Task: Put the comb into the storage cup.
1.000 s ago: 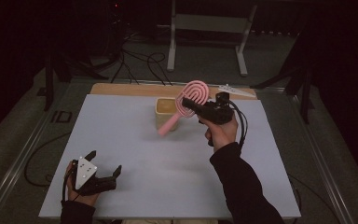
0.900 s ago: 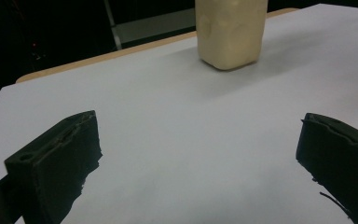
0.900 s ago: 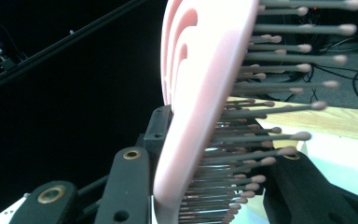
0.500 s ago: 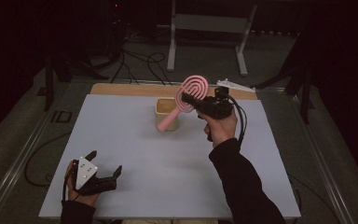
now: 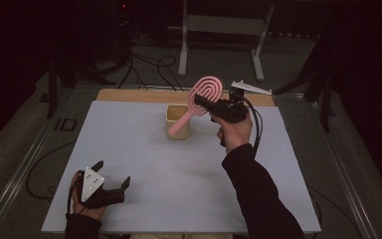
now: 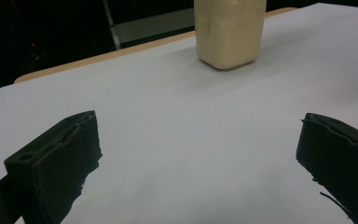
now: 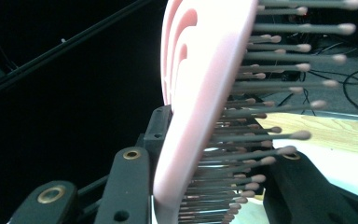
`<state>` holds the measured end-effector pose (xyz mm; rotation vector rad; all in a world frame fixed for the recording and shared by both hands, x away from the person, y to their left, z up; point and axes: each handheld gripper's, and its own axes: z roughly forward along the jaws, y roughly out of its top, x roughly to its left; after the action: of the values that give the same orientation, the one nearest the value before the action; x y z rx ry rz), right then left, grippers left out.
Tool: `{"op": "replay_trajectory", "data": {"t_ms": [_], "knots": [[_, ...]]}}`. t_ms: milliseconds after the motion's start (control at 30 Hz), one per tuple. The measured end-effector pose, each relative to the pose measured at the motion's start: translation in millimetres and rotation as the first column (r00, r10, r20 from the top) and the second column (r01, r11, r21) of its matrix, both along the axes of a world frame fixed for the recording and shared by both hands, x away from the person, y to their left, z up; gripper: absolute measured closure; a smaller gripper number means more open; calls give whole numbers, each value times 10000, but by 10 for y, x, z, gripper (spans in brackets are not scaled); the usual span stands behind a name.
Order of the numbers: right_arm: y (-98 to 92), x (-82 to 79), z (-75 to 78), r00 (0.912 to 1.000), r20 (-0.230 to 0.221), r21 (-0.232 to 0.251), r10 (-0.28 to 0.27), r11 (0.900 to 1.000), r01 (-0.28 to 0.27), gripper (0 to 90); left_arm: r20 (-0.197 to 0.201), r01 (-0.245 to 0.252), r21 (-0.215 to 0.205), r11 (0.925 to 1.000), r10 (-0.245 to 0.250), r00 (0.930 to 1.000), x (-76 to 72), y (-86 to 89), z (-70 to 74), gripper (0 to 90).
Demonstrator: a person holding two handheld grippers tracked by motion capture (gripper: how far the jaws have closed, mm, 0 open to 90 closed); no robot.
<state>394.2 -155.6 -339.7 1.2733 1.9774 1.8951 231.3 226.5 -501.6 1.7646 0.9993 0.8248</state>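
Right gripper (image 5: 202,103) is clamped on the pink brush (image 5: 199,102), gripping it low on the head where the handle starts, held up in the air over the far middle of the table (image 5: 144,164). Brush tilts: head up and toward the far edge, handle slanting down-left with its end at the rim of the cup (image 5: 178,122); can't tell if the tip is inside or just in front of it. Cup is cream, upright, on the white sheet near the far edge; its contents can't be made out from the high view. Right gripper view adds what the high view lacks: brush (image 7: 200,112) seen edge-on between the black jaws, pink back to one side, grey bristles with rounded tips sticking out toward the other jaw, wooden table edge behind. Left gripper (image 5: 110,185) rests on the near-left corner of the table, jaws spread wide, nothing between them, well apart from the cup. Left gripper view shows both jaws apart over bare white sheet, cup (image 6: 229,32) ahead at the far side, only its lower body in frame, mouth cut off.
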Motion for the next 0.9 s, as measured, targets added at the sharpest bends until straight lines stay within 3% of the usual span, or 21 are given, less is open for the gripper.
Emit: {"op": "replay_trajectory", "data": {"t_ms": [900], "knots": [[26,140,15,9989,52,-172,-474,9987,475,637,-8,50,182,9998,-50,10000,-2,-18,-6,2]]}}
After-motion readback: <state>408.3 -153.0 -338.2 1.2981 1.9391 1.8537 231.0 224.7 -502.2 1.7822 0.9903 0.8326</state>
